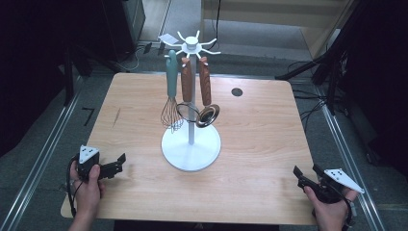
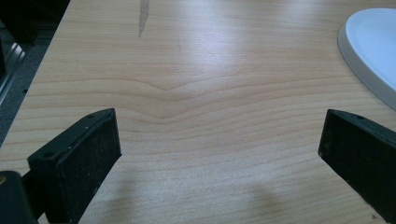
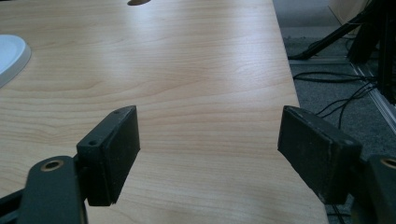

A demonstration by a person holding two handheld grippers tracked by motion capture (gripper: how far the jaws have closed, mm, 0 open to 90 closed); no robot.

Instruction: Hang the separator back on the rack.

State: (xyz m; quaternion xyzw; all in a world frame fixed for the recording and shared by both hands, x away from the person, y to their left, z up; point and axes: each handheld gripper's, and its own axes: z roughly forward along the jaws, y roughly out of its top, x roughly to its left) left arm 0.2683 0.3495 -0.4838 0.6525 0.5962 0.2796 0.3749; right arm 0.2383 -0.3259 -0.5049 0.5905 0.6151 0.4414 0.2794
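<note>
Here, both tongs gaping — left tongs [image 1: 120, 162], right tongs [image 1: 304, 174] — round white rack base [image 1: 191, 153], grained wooden table [image 1: 260, 139].

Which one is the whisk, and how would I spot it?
Find the white stand in the middle of the wooden table. Three utensils hang from its top hooks; the whisk is the leftmost. It alone has a teal handle and a wire cage, while its neighbours have brown wooden handles.

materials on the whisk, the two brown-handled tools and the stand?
Whisk: teal handle, likely matte plastic or silicone; thin shiny wires, metal. Strainer and ladle: brown grained handles, probably wood; glinting heads look like steel. Stand: smooth uniform white, plastic or painted metal; can't tell which.
</note>
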